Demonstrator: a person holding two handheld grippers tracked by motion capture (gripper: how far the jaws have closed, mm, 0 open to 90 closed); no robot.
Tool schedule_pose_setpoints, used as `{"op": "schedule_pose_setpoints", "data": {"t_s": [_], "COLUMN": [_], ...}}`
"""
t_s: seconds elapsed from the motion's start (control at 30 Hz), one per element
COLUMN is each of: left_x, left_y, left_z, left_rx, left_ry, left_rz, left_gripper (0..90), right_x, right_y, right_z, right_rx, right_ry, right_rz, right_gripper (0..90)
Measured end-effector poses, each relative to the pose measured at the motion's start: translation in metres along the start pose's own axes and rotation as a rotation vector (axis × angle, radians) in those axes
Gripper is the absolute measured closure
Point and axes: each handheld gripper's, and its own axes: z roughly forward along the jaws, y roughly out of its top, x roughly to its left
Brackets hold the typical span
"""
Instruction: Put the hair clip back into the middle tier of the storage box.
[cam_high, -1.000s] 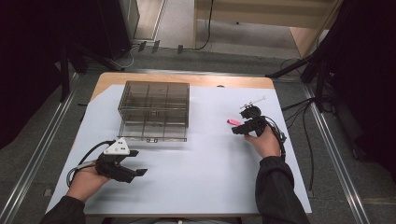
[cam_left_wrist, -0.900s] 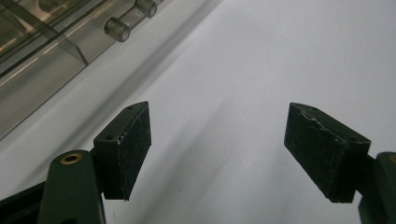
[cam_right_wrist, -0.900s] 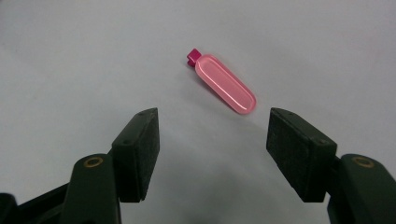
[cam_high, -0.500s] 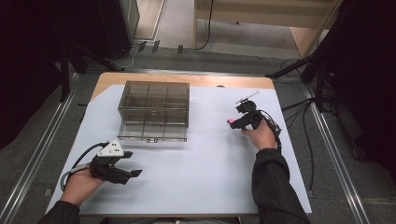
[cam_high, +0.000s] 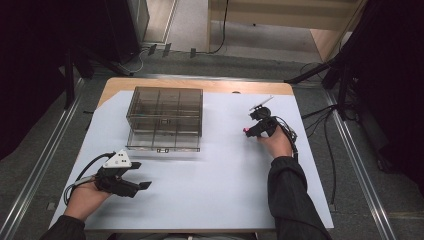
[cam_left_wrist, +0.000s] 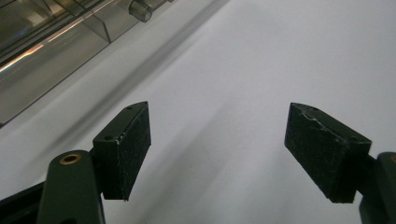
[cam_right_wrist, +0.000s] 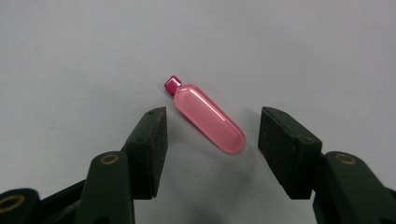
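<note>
White table sheet (cam_high: 210, 200), two grippers at work, no readable writing.

Right gripper (cam_right_wrist: 210, 135), jaws just closing yet clear of the pink bottle (cam_right_wrist: 208, 119) lying between them; left gripper (cam_left_wrist: 217, 149) rests wide apart near the clear compartment box (cam_high: 165, 117).

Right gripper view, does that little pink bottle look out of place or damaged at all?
The pink bottle lies on its side on the white table cover, slantwise between the open jaws of the right gripper, which have just been closing without touching it. Its cap is on, nothing has spilled, and no damage shows.
</note>
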Motion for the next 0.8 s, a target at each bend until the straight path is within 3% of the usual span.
{"op": "schedule_pose_setpoints", "data": {"t_s": [0.2, 0.4, 0.47, 0.8], "left_x": [0.0003, -0.0003, -0.0003, -0.0007], "left_y": [-0.0008, -0.0005, -0.0004, -0.0009], "left_z": [-0.0007, -0.0009, -0.0011, -0.0009], "left_rx": [-0.003, 0.000, 0.003, 0.005], "left_ry": [0.009, 0.006, 0.004, 0.012], "left_rz": [-0.003, 0.002, 0.000, 0.004], "left_gripper": [23.7, 23.7, 23.7, 23.7], "right_x": [0.0003, 0.0000, 0.0005, 0.0056], "right_y": [0.0042, 0.0066, 0.0074, 0.0104], "right_z": [0.0038, 0.0044, 0.0037, 0.0024], "right_rx": [0.005, 0.017, 0.021, 0.042], "right_ry": [-0.001, -0.001, 0.004, -0.002], "right_rz": [-0.003, 0.024, 0.022, 0.048], "right_gripper": [45.0, 47.0, 57.2, 77.4]}}
